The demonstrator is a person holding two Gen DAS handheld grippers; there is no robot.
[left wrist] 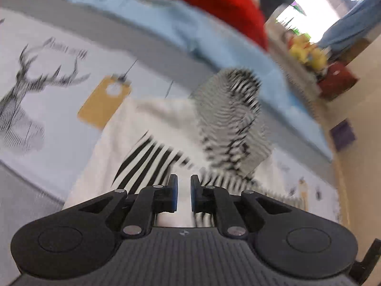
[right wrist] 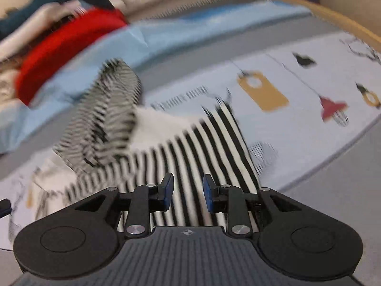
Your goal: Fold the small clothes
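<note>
A small black-and-white striped garment [left wrist: 152, 157] lies on the printed tablecloth [left wrist: 47, 100]; it also shows in the right wrist view [right wrist: 195, 147]. One finer-striped part [left wrist: 228, 119] is folded up over it, seen as well from the right [right wrist: 104, 119]. My left gripper [left wrist: 183, 181] hovers just above the garment's near edge, jaws slightly apart and empty. My right gripper [right wrist: 188, 181] hovers over the broad stripes, jaws open and empty. Both views are motion-blurred.
A light blue cloth [left wrist: 181, 33] and a red garment [left wrist: 214, 7] lie behind, with a pile of other clothes [right wrist: 35, 28] at the far left. Yellow toys [left wrist: 307, 52] sit beyond. The table's wooden edge [right wrist: 345, 21] curves at the right.
</note>
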